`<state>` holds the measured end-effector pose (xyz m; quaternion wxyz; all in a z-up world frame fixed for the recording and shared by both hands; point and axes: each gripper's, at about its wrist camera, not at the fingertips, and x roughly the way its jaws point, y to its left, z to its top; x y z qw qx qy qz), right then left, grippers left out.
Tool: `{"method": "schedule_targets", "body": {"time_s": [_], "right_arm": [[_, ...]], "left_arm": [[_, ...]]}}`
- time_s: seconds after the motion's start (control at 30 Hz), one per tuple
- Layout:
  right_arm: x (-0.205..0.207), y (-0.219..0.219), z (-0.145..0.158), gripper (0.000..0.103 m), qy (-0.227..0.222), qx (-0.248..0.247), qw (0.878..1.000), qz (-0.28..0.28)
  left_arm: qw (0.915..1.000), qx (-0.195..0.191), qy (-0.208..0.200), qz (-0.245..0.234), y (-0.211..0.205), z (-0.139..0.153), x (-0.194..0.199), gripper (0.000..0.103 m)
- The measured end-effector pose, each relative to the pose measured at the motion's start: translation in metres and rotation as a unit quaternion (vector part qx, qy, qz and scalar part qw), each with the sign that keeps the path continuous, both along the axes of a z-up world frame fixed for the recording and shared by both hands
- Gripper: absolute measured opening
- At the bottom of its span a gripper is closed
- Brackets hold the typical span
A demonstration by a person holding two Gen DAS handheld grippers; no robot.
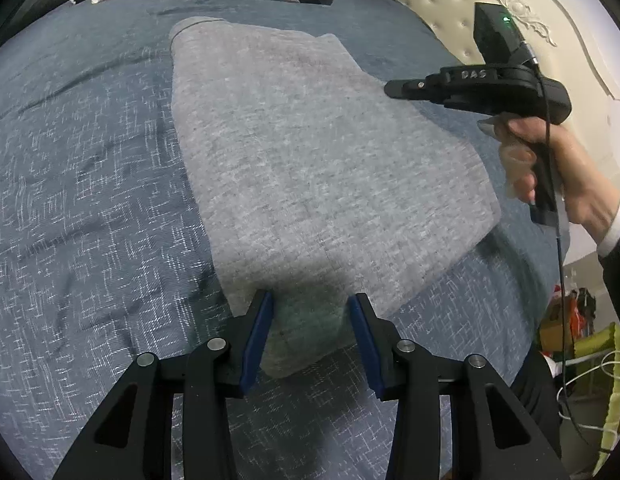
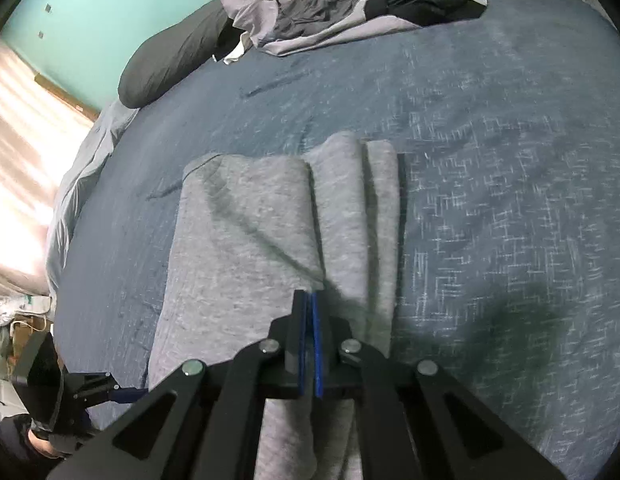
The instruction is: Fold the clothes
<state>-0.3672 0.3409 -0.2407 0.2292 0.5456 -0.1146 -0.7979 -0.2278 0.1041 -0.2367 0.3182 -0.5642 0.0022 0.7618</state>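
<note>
Two grippers work over one grey garment (image 1: 310,168) lying folded on a blue bedspread (image 1: 90,208). Open room: the bedspread is bare to the left of the garment in the left wrist view and to its right in the right wrist view; at the far end of the bed lies a heap of clothes (image 2: 350,4) with a dark pillow (image 2: 170,56) beside it, both well apart from the garment. A cream headboard (image 1: 462,12) bounds the bed on the right of the left wrist view. Garment: a long, roughly rectangular fold of mottled grey knit, one long side straight, the other showing narrow stacked folds with parallel edges in the right wrist view. Left gripper (image 1: 312,312): jaws apart, straddling the near corner of the garment, blue pads (image 1: 258,340) on either side of the cloth, not pressing it. Right gripper (image 2: 310,304): jaws together above the garment, nothing between them; in the left wrist view it is carried in a hand (image 1: 550,168) above the garment's right edge, clear of the cloth
</note>
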Motion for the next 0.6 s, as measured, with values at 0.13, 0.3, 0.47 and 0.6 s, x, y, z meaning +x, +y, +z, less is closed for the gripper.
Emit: {"method": "schedule_targets", "body": {"time_s": [0.13, 0.3, 0.47, 0.6], "right_arm": [[-0.003, -0.004, -0.011, 0.003, -0.027, -0.009, 0.999, 0.019], [-0.009, 0.001, -0.013, 0.012, -0.048, -0.037, 0.998, 0.008], [-0.027, 0.007, 0.000, 0.027, -0.020, -0.069, 0.997, -0.024], [-0.045, -0.023, 0.001, 0.027, -0.015, -0.032, 0.999, 0.004]], "left_arm": [[1.0000, -0.002, -0.002, 0.000, 0.000, 0.000, 0.000, 0.045], [1.0000, 0.001, -0.005, 0.000, 0.000, 0.001, -0.002, 0.045], [0.9999, 0.009, -0.010, 0.005, -0.002, 0.001, -0.003, 0.045], [0.9995, 0.021, -0.018, 0.013, -0.006, 0.000, -0.006, 0.045]]}}
